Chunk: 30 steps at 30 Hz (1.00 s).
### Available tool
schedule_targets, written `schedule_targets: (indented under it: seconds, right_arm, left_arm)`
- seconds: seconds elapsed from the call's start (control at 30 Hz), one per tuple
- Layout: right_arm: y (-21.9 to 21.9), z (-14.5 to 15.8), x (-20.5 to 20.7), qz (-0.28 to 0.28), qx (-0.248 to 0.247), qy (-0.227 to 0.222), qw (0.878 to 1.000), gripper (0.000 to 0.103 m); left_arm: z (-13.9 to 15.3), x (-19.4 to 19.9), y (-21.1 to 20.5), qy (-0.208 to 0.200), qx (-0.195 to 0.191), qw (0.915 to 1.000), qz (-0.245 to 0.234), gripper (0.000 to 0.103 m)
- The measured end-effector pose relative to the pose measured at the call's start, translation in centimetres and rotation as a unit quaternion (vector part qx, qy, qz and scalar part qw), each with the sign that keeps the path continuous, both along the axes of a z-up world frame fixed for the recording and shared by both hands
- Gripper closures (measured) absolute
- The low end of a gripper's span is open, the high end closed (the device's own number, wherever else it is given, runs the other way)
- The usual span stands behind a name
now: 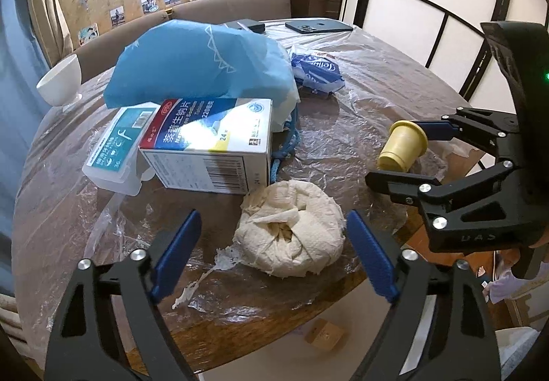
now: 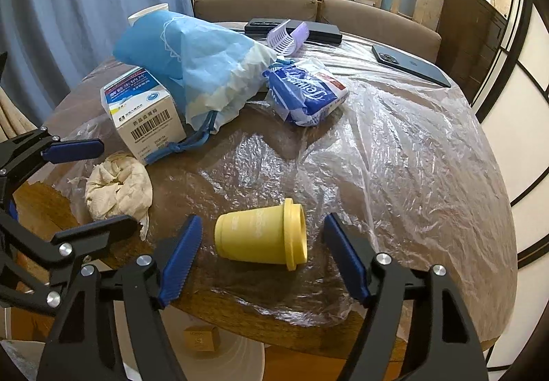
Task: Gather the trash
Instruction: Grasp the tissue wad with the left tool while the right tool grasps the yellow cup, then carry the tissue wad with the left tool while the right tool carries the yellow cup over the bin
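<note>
at the near edge of the round counter (image 2: 411,140), under its crinkled clear plastic sheet (image 2: 394,154), both grippers sit spread wide and hold nothing. the left gripper (image 1: 274,254) brackets a crumpled wad of tissue paper (image 1: 291,230), whose nearer half lies between the blue fingers (image 1: 178,250) without touching them. the right gripper (image 2: 262,257) brackets a small yellow cup (image 2: 264,237) lying on its side, rim toward the right finger. behind them lie a medicine box (image 1: 212,147), a blue drawstring bag (image 1: 195,61), a tissue pack (image 2: 305,92) and a white plastic case (image 1: 116,147).

the likely risks: the cup is round and on its side, so an off-centre squeeze could roll it off the near edge. the loose sheet could be pinched along with either item and drag the counter's other things. the wad's torn strand (image 1: 199,281) may stay stuck to the sheet and tear off.
</note>
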State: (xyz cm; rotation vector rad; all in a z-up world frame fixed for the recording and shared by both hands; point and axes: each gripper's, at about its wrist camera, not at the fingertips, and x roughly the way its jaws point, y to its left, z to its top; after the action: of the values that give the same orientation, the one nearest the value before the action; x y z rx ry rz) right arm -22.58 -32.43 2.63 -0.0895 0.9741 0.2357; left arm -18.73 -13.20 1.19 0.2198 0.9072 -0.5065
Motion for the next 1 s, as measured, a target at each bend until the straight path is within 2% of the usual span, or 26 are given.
schedule_targets:
  seconds: [0.03, 0.07, 0.1, 0.17, 0.27, 0.3, 0.53, 0.7, 0.83, 0.97, 1.0]
  right_arm:
    - [0.0, 0.0, 0.0, -0.001, 0.000, -0.001, 1.000, 0.031]
    - [-0.1, 0.0, -0.1, -0.002, -0.001, -0.002, 1.000, 0.031]
    - [-0.1, 0.0, -0.1, -0.002, -0.002, -0.003, 1.000, 0.032]
    - [-0.1, 0.0, -0.2, -0.003, -0.005, -0.005, 1.000, 0.036]
    - [-0.1, 0.2, -0.2, -0.003, -0.003, -0.009, 1.000, 0.051]
    - [-0.1, 0.2, -0.2, -0.003, -0.002, -0.009, 1.000, 0.055]
    - [-0.1, 0.9, -0.6, -0.006, 0.009, -0.013, 1.000, 0.060]
    - [-0.4, 1.9, -1.0, -0.009, 0.033, -0.014, 0.999, 0.060]
    - [-0.4, 1.6, -1.1, -0.010, 0.028, -0.008, 1.000, 0.060]
    - [0.0, 0.9, -1.2, -0.007, 0.012, -0.002, 1.000, 0.052]
    - [0.1, 0.8, -1.2, -0.008, 0.008, -0.002, 1.000, 0.044]
  left_arm:
    - [-0.1, 0.0, 0.0, 0.001, -0.001, 1.0000, 0.000, 0.020]
    - [-0.1, 0.1, 0.1, 0.003, -0.003, 1.0000, 0.000, 0.024]
    - [-0.3, 0.2, 0.1, 0.008, -0.006, 0.9999, -0.003, 0.033]
    - [-0.3, 0.1, 0.2, 0.005, -0.006, 1.0000, -0.006, 0.039]
    - [-0.3, 0.1, 0.0, 0.004, -0.006, 0.9999, -0.009, 0.050]
    - [-0.3, 0.1, 0.1, 0.006, -0.008, 0.9999, -0.008, 0.050]
    - [0.9, -0.9, 1.1, -0.006, -0.014, 0.9999, 0.000, 0.051]
    - [1.9, -1.6, 2.2, -0.013, -0.019, 0.9997, 0.009, 0.051]
    - [2.1, -1.6, 2.8, -0.007, -0.026, 0.9995, 0.019, 0.051]
    - [1.6, -1.5, 3.1, 0.000, -0.028, 0.9994, 0.022, 0.051]
    - [1.5, -1.4, 3.1, 0.002, -0.027, 0.9994, 0.022, 0.051]
